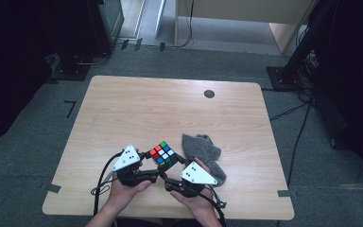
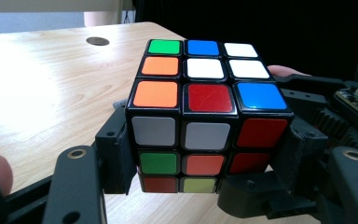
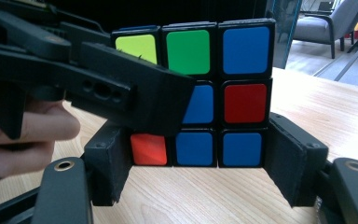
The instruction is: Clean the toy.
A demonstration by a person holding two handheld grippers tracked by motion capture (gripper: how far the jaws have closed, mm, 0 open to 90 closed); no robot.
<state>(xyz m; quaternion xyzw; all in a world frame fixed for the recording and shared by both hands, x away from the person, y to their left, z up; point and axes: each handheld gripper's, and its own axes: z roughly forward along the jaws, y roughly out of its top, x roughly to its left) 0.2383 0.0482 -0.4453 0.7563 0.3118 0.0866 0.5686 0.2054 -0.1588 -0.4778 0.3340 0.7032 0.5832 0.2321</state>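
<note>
I have the cube lifted just off the table near its front edge, between my two grippers. My left gripper is clamped on it: in the left gripper view its pads press the lower side faces of the cube. My right gripper comes at it from the other side; in the right gripper view the cube's bottom layer sits between the jaws, which stand close at both sides, but I cannot tell whether the pads are pressing yet. I judge the step in hand to be setting up a layer twist: one gripper holds the cube fast while the other takes a layer. The next move calls for closing the right jaws squarely on that single layer, then turning about the cube's axis without the left grip slipping. Counting: one cube, two grippers, one grey cloth lying just right of the cube, one dark round cap at the far edge.
</note>
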